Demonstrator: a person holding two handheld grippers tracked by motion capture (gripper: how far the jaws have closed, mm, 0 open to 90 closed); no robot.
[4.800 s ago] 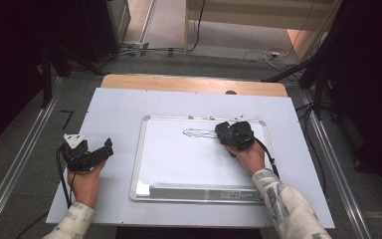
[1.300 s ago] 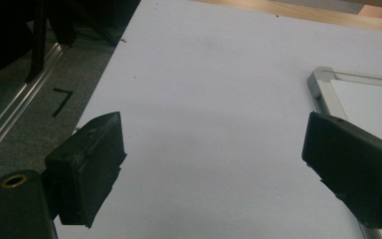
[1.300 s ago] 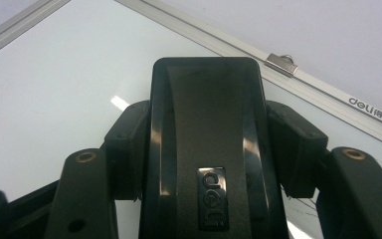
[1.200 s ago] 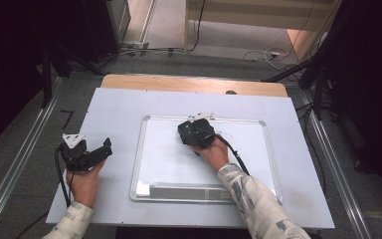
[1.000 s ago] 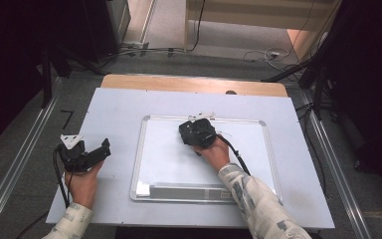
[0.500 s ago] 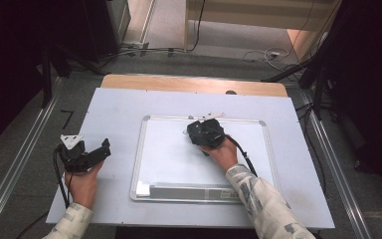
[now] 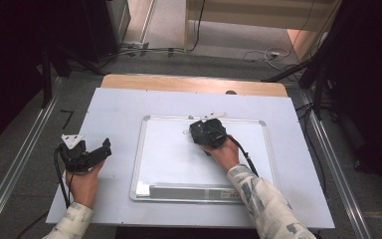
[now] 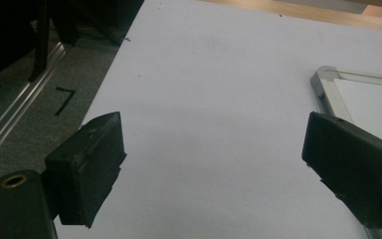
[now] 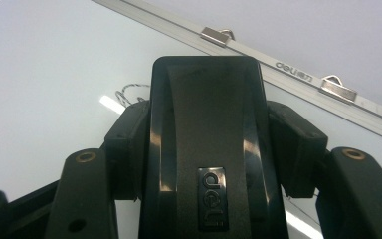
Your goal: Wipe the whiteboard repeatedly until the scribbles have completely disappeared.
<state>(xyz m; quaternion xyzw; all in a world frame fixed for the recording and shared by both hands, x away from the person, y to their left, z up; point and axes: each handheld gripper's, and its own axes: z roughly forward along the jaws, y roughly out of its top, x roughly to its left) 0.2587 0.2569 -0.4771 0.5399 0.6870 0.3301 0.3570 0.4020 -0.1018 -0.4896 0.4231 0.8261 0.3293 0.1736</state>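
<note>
A white-faced whiteboard [image 7: 179, 164] in a silver frame lies flat on the white table top. My right gripper [image 7: 205, 133] rests on its far part, shut on a black Deli eraser [image 9: 206, 149]. The eraser stands between the two fingers [image 9: 127, 144], which press its sides. A small pen scribble [image 9: 127, 92] shows on the board just left of the eraser. My left gripper [image 7: 102, 148] lies on the table left of the board. In the left gripper view it [image 8: 214, 159] stands open, with nothing but bare table between the jaws.
Two metal hangers [image 9: 216, 35] sit on the board's far frame, and a grey tray strip [image 7: 189, 190] runs along its near edge. A wooden strip [image 7: 194, 83] borders the table's far side. Metal rails [image 7: 20, 164] run along the floor at both sides.
My right gripper carried the eraser from the board's right part leftward over the scribble, then a little back to the right; most of the scribble is gone. The left gripper stayed put.
</note>
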